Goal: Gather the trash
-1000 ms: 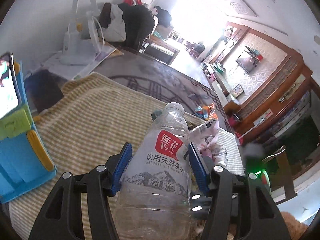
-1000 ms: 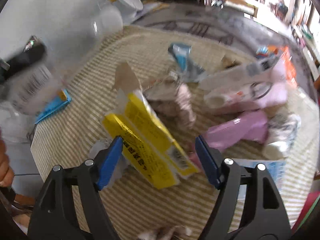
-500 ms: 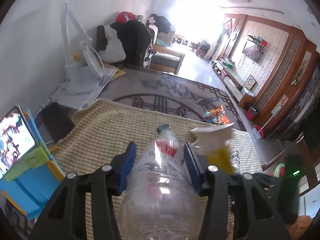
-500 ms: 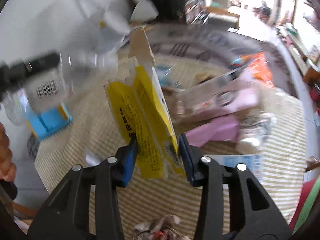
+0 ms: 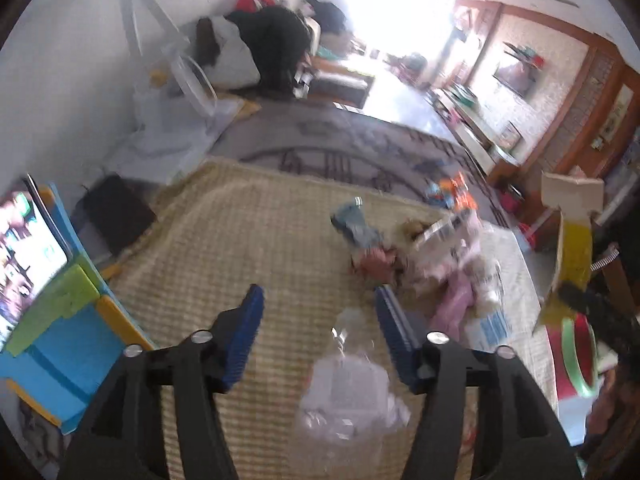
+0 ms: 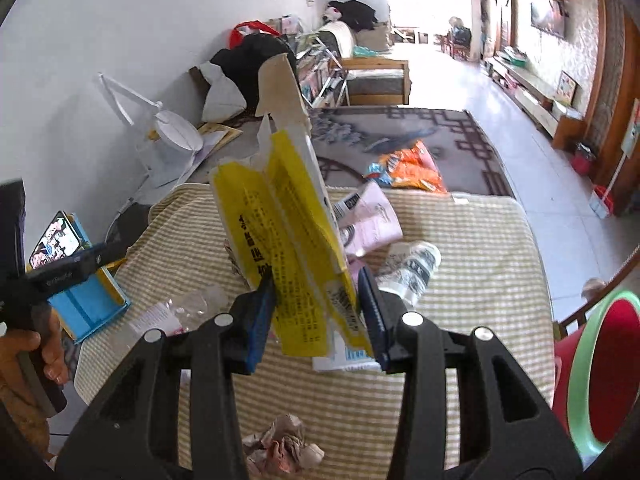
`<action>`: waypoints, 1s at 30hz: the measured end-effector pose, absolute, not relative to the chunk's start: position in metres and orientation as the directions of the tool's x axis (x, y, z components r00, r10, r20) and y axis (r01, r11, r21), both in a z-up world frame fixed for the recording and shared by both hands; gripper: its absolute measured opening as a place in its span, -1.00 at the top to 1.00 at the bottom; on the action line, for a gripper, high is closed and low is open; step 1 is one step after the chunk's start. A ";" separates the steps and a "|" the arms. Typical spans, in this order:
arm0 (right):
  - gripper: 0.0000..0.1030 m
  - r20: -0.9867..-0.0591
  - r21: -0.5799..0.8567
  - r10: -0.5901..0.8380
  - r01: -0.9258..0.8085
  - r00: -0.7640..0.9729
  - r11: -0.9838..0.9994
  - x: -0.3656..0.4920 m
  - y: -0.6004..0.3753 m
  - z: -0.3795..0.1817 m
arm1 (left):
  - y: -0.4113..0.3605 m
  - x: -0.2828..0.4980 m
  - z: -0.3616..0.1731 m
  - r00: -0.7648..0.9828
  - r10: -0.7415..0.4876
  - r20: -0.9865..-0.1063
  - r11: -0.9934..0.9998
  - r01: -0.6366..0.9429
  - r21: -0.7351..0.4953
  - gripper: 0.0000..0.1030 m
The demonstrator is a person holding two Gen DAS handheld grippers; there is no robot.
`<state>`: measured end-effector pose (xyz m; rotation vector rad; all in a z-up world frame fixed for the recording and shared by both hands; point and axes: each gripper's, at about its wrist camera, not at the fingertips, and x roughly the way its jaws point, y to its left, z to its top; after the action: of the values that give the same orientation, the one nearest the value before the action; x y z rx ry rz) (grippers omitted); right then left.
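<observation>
Trash on a striped mat (image 6: pixel 460 240). The right hand-held gripper (image 6: pixel 316 308) is closed on a yellow carton (image 6: pixel 288 232), which is held upright above the mat. The left hand-held gripper (image 5: pixel 318 328) is shown with its jaws opening; a clear plastic bottle (image 5: pixel 348 392) lies blurred between and below them, free of the pads. Pink wrappers (image 6: pixel 372 220) and a crumpled paper ball (image 6: pixel 284 448) are seen on the mat, and a red bin (image 6: pixel 600 372) beside its right edge.
</observation>
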<state>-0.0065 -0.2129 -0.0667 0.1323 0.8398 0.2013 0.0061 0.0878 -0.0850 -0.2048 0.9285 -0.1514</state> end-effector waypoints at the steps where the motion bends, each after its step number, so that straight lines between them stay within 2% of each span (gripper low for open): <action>1: 0.21 -0.727 0.201 0.231 -0.122 0.646 0.972 -0.006 -0.212 -0.068 | 0.089 0.006 -0.091 0.565 -0.229 -0.793 0.969 0.057 -0.240 -0.39; 5: 0.21 -0.735 0.224 0.255 -0.129 0.629 0.966 -0.004 -0.208 -0.076 | 0.077 0.013 -0.126 0.455 -0.224 -0.862 0.975 0.118 -0.191 -0.45; 7: 0.20 -0.738 0.223 0.264 -0.144 0.621 0.964 -0.008 -0.202 -0.077 | 0.075 0.019 -0.141 0.415 -0.169 -0.894 0.985 0.091 -0.145 -0.45; 10: 0.20 -0.739 0.213 0.266 -0.160 0.619 0.964 -0.016 -0.199 -0.076 | 0.084 0.023 -0.152 0.397 -0.151 -0.905 0.988 0.054 -0.142 -0.45; 12: 0.20 -0.745 0.214 0.263 -0.153 0.614 0.965 -0.020 -0.202 -0.078 | 0.091 0.026 -0.152 0.401 -0.112 -0.909 0.994 0.060 -0.096 -0.45; 20: 0.18 -0.752 0.237 0.268 -0.132 0.602 0.962 -0.023 -0.210 -0.082 | 0.088 0.037 -0.179 0.296 -0.050 -0.954 0.981 0.195 0.009 -0.44; 23: 0.17 -0.757 0.239 0.269 -0.131 0.595 0.962 -0.024 -0.209 -0.084 | 0.091 0.038 -0.187 0.285 -0.049 -0.957 0.984 0.176 0.002 -0.37; 24: 0.17 -0.758 0.239 0.271 -0.133 0.593 0.962 -0.024 -0.208 -0.084 | 0.092 0.039 -0.189 0.283 -0.055 -0.958 0.987 0.161 -0.009 -0.26; 27: 0.17 -0.758 0.238 0.273 -0.139 0.592 0.961 -0.024 -0.206 -0.084 | 0.094 0.039 -0.190 0.294 -0.077 -0.953 0.989 0.141 -0.037 -0.17; 28: 0.17 -0.759 0.238 0.273 -0.139 0.592 0.961 -0.024 -0.205 -0.084 | 0.093 0.038 -0.189 0.305 -0.076 -0.949 0.989 0.142 -0.034 -0.02; 30: 0.17 -0.757 0.239 0.274 -0.139 0.593 0.961 -0.025 -0.206 -0.084 | 0.092 0.036 -0.185 0.337 -0.088 -0.937 0.990 0.132 -0.045 0.00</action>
<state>-0.0249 -0.2056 -0.0838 0.1609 0.9054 0.2408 0.0363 0.0924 -0.1852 0.0413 1.2182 -0.1437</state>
